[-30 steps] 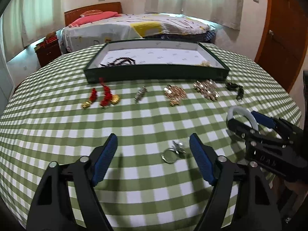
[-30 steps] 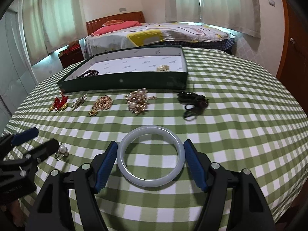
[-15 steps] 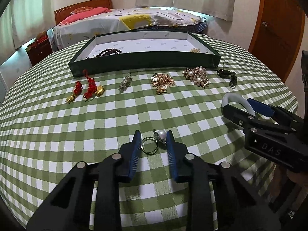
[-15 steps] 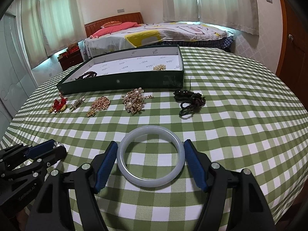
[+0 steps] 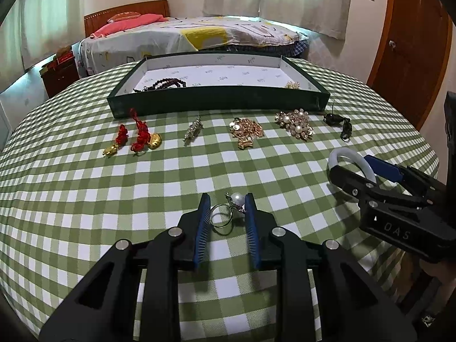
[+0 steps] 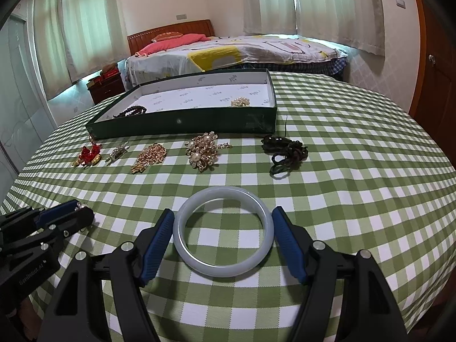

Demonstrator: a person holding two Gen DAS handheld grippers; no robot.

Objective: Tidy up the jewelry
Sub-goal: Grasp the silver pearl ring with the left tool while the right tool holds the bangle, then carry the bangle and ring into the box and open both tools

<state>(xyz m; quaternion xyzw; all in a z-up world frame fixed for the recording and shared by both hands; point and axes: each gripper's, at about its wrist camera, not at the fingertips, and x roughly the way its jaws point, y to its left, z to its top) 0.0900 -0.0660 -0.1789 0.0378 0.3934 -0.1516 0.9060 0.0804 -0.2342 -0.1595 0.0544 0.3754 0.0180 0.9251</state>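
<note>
My left gripper is shut on a silver ring with a pearl, low over the green checked tablecloth. My right gripper is shut on a pale jade bangle, which lies flat between the blue pads; it also shows in the left wrist view. A dark green tray with a white lining stands at the back and holds a dark bead string and a small gold piece.
In front of the tray lie red tassel charms, a silver brooch, a gold brooch, a pearl brooch and a black cord. A bed stands behind the table, and a wooden door stands at the right.
My left gripper has moved forward over the pearl ring and its jaws have closed from wide open onto the ring. My right gripper has stayed on the bangle.
</note>
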